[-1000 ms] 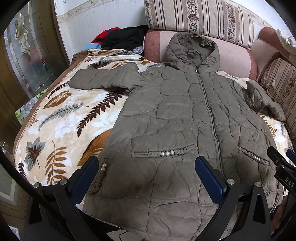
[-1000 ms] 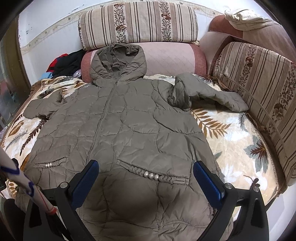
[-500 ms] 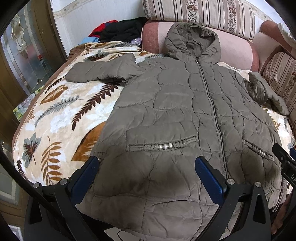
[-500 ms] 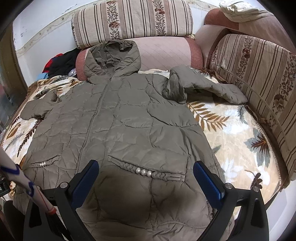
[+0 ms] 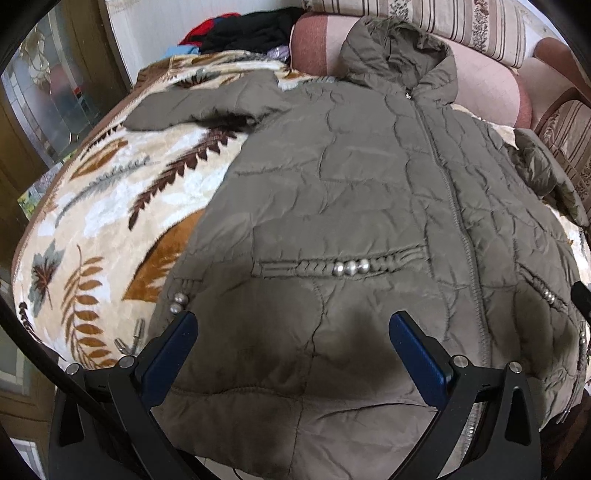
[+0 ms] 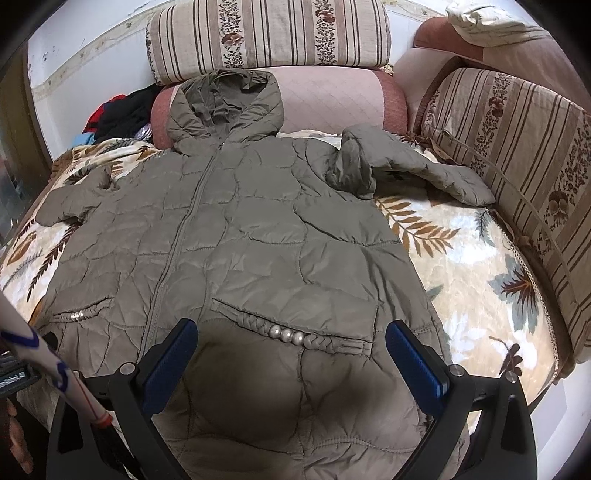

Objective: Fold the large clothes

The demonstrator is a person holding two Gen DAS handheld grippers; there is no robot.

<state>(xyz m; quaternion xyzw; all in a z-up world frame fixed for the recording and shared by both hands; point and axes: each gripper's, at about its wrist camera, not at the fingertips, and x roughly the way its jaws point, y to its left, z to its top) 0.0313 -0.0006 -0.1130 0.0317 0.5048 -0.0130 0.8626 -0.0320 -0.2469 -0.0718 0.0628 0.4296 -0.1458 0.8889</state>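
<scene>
An olive-green quilted hooded coat (image 5: 351, 192) lies flat, front up and zipped, on a leaf-patterned blanket (image 5: 110, 206). It also shows in the right wrist view (image 6: 258, 236). Its hood (image 6: 225, 107) rests against a pink bolster. One sleeve (image 5: 199, 107) points left, the other (image 6: 413, 166) is bent toward the right. My left gripper (image 5: 293, 332) is open and empty, low over the coat's lower left part. My right gripper (image 6: 291, 343) is open and empty, low over the lower right part near a beaded pocket (image 6: 286, 334).
Striped cushions (image 6: 269, 33) and a striped sofa back (image 6: 517, 166) line the far and right sides. A pile of dark and red clothes (image 5: 243, 31) lies at the far left corner. A glass door (image 5: 48, 96) stands left of the bed.
Both grippers have moved forward and lower toward the coat's hem; the coat looks larger in both views. The coat has not moved.
</scene>
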